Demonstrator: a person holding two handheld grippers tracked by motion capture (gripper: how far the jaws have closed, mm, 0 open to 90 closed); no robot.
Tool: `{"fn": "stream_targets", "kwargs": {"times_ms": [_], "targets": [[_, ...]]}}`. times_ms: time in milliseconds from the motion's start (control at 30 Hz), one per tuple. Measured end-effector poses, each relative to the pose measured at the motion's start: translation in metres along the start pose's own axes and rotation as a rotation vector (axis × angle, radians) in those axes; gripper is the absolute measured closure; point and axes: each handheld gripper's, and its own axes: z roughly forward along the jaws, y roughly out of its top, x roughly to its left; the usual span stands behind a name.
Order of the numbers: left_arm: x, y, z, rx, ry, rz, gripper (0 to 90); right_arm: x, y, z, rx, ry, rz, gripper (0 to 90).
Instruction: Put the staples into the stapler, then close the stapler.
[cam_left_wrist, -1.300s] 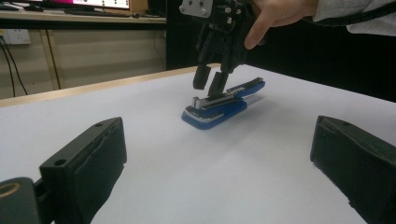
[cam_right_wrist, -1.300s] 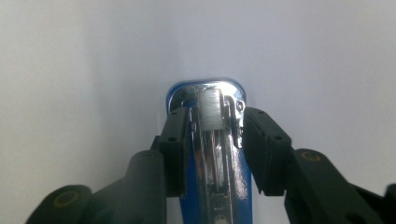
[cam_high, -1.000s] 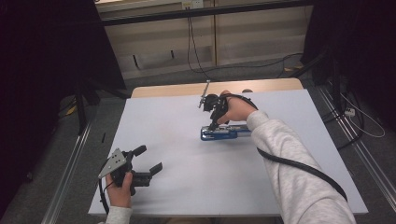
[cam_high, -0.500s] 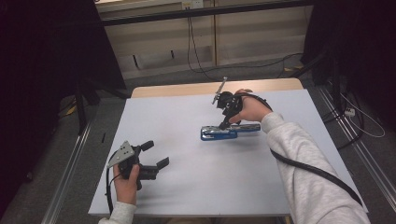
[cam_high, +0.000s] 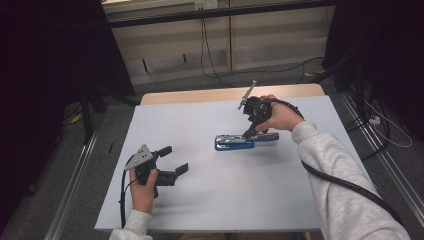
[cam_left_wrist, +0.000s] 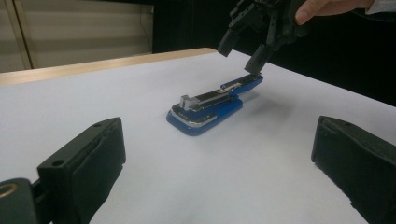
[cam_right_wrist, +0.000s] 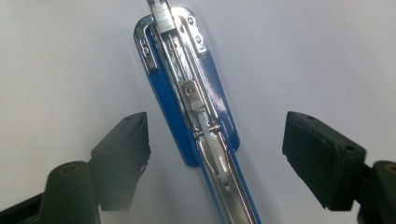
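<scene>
High view: blue metal stapler (cam_high: 246, 141), opened flat, lying on the white table (cam_high: 210, 210) right of centre, long axis running left-right across the table. Right gripper (cam_high: 251, 131) poised over its right-hand end, pointing down; left gripper (cam_high: 172, 165) well apart at the near left, facing the stapler. Clearly the right hand the nearer one.

Left gripper view: fingers (cam_left_wrist: 88, 163) spread wide, nothing between them, stapler (cam_left_wrist: 210, 107) far ahead, its long axis slanting away toward the right gripper (cam_left_wrist: 245, 53) above its far end.

Right gripper view: fingers (cam_right_wrist: 123, 154) just been opening, now wide and clear of the stapler (cam_right_wrist: 187, 93), gripping nothing. Stapler straight below, its long axis running up between the two fingers, so a closing would pinch it across its width.
</scene>
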Motion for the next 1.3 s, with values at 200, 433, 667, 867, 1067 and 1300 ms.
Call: {"fn": "stream_targets", "kwargs": {"times_ms": [200, 433, 667, 867, 1067, 1300], "targets": [[0.000, 0.004, 0.011, 0.015, 0.003, 0.005, 2.9, -0.001, -0.010, -0.004, -0.010, -0.003, 0.018, 20.3], [0.002, 0.008, 0.024, 0.026, -0.005, -0.009, 2.6, -0.003, -0.025, -0.011, -0.015, -0.022, 0.048, 19.6], [0.004, 0.011, 0.042, 0.072, -0.015, -0.014, 2.3, -0.009, -0.044, -0.019, -0.049, -0.044, 0.078, 18.8], [0.005, 0.010, 0.055, 0.108, -0.014, -0.010, 2.3, -0.011, -0.057, -0.023, -0.062, -0.062, 0.109, 17.9], [0.007, 0.012, 0.070, 0.115, 0.003, -0.038, 2.5, -0.013, -0.068, -0.026, -0.075, -0.074, 0.142, 18.1], [0.009, 0.015, 0.085, 0.162, 0.019, -0.046, 5.1, -0.016, -0.084, -0.026, -0.076, -0.092, 0.174, 20.5]]}}
